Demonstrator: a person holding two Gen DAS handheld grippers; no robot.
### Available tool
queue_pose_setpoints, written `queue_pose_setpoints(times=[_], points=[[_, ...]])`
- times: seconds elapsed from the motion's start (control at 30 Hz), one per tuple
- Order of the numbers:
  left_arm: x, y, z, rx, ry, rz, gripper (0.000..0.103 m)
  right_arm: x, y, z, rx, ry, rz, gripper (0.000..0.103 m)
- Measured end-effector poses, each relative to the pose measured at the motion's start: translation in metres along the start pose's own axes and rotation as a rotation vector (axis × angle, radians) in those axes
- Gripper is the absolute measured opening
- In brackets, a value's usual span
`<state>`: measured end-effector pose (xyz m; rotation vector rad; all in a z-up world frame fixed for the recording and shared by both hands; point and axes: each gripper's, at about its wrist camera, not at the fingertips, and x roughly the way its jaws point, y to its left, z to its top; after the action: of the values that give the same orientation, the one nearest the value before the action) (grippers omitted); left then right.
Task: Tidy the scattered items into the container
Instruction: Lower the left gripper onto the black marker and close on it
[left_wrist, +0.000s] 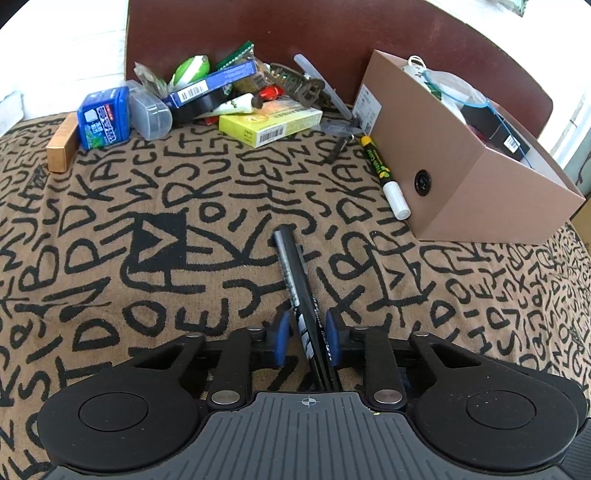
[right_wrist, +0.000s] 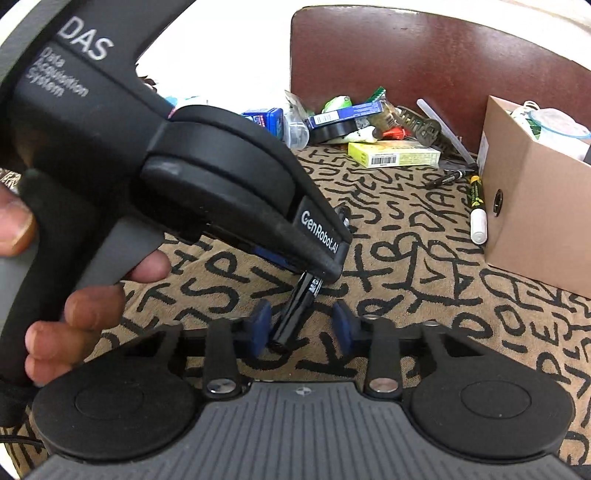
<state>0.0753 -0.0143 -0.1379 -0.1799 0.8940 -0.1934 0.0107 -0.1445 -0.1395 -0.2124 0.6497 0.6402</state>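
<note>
One black marker pen with silver print (left_wrist: 295, 280) lies on the tan cloth patterned with black letters (left_wrist: 110, 229), in the lower middle of both views. One open brown cardboard box (left_wrist: 461, 177) sits at the right, already holding several things, and one yellow-and-black marker with a white cap (left_wrist: 386, 173) lies along its near wall. One heap of small items runs across the top, among them one yellow carton (left_wrist: 269, 123) and one blue packet (left_wrist: 105, 118).

The left gripper (left_wrist: 307, 338) is nearly closed, its blue pads against the black pen's sides. The right gripper (right_wrist: 301, 326) is partly open around the pen's other end; its left pad is at the pen, the right pad stands clear.
</note>
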Motion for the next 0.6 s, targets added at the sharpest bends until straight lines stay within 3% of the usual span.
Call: queue_pose_setpoints(times=[0.07, 0.2, 0.43, 0.6], points=[[-0.001, -0.001, -0.001, -0.015, 0.002, 0.000, 0.016, -0.002, 0.000, -0.001, -0.007, 0.006, 0.012, 0.025], [-0.003, -0.002, -0.002, -0.056, 0.020, -0.009, 0.016, -0.006, 0.000, -0.003, -0.029, 0.015, 0.009, 0.024], [0.004, -0.001, 0.006, -0.104, 0.023, 0.015, 0.035, -0.005, 0.001, -0.004, -0.045, 0.021, 0.000, 0.023], [0.008, -0.005, 0.007, -0.081, 0.027, 0.035, 0.020, -0.005, -0.001, -0.002, -0.013, 0.028, 0.004, 0.023]])
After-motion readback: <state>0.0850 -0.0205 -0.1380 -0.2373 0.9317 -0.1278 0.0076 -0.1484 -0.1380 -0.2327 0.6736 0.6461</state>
